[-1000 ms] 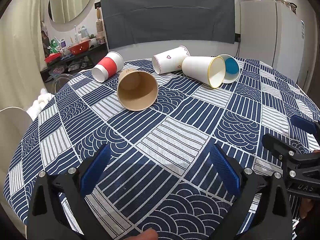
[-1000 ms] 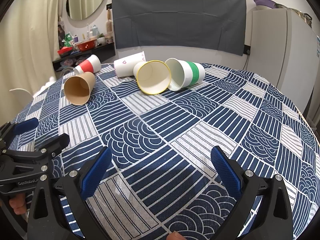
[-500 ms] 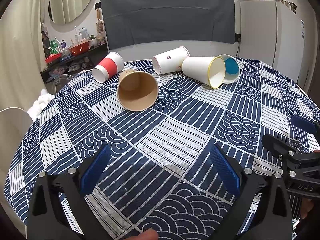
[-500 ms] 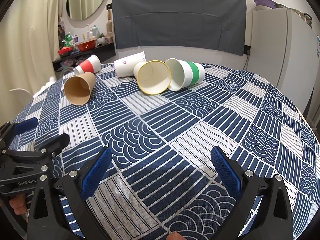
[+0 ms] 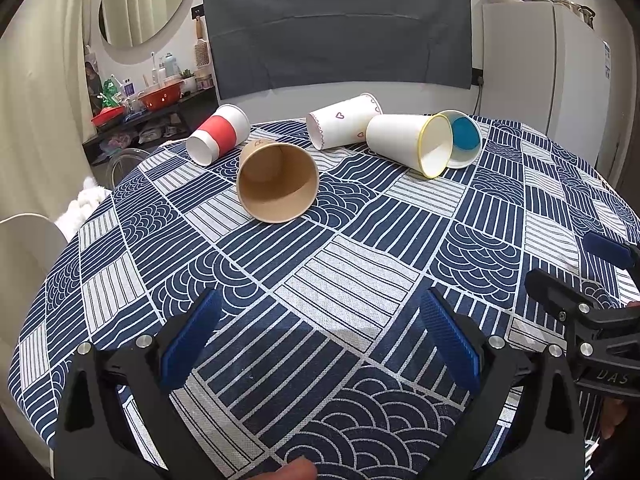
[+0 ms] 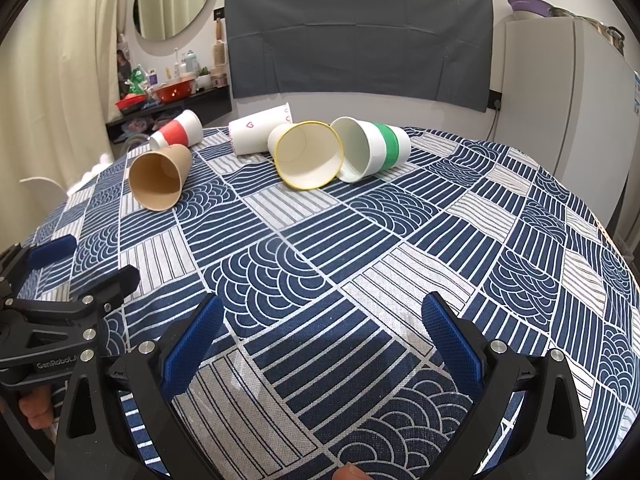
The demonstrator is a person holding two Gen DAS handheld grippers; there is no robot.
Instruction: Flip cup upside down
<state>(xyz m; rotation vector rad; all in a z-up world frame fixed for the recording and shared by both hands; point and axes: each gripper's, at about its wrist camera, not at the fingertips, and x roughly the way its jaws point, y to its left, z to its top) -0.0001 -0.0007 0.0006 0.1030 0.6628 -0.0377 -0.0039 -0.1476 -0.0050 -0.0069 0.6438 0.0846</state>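
Several paper cups lie on their sides at the far part of the table. A brown cup (image 5: 276, 184) (image 6: 160, 178) opens toward me. A red-banded cup (image 5: 218, 134) (image 6: 178, 132), a heart-print cup (image 5: 342, 120) (image 6: 260, 130), a yellow-rimmed white cup (image 5: 410, 142) (image 6: 308, 154) and a green-banded cup (image 6: 372, 148), blue inside (image 5: 464, 140), lie behind. My left gripper (image 5: 320, 340) (image 6: 80, 264) is open and empty at the near edge. My right gripper (image 6: 320, 340) (image 5: 580, 264) is open and empty beside it.
A blue and white patterned cloth covers the round table (image 5: 360, 280) (image 6: 360, 260). A white fridge (image 6: 568, 100) stands at the right. A dark shelf with bowls and bottles (image 5: 152, 100) is at the back left. A white chair back (image 5: 24, 264) is at the left.
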